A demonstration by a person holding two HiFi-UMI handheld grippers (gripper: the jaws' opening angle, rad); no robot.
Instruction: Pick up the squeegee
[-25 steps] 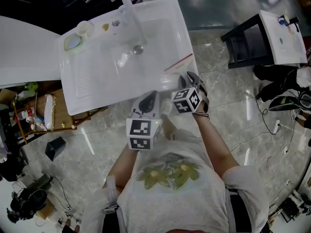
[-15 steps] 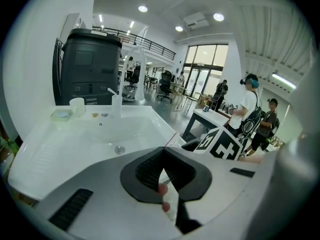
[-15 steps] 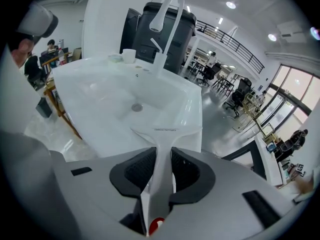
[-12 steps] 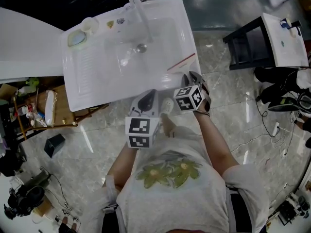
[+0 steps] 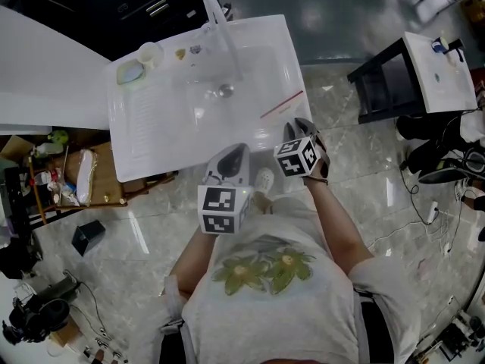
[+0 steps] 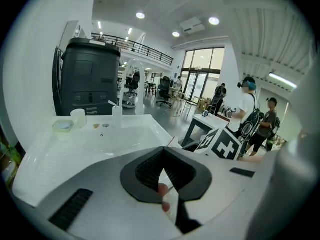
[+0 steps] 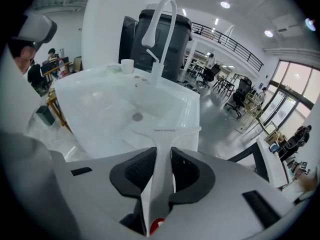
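Seen from above, a person stands at the front edge of a white sink unit (image 5: 151, 146) with a two-jaw gripper in each hand.

The right gripper (image 7: 162, 154) is closed on the squeegee (image 7: 160, 174). Its two dark ribbed pads (image 7: 137, 169) press against either side of the white handle, parted only by the handle's width. The handle runs straight out between them and widens into a flat white blade (image 7: 170, 130) that lies crosswise ahead of the jaws, above the near right part of the basin. In the head view the blade shows as a thin red line over the sink's front right corner, just ahead of this gripper's marker cube (image 5: 295, 158).

The left gripper (image 6: 163, 151) holds nothing. Its pads meet at their tips, leaving only a narrow wedge of gap behind them. In the head view it sits beside the right gripper, low at the sink's front edge and above the marble floor (image 5: 136, 233).

Further back on the sink are a tall white faucet (image 5: 220, 21), a drain (image 5: 225, 90) and a small white cup (image 5: 149, 51) at the far left corner.
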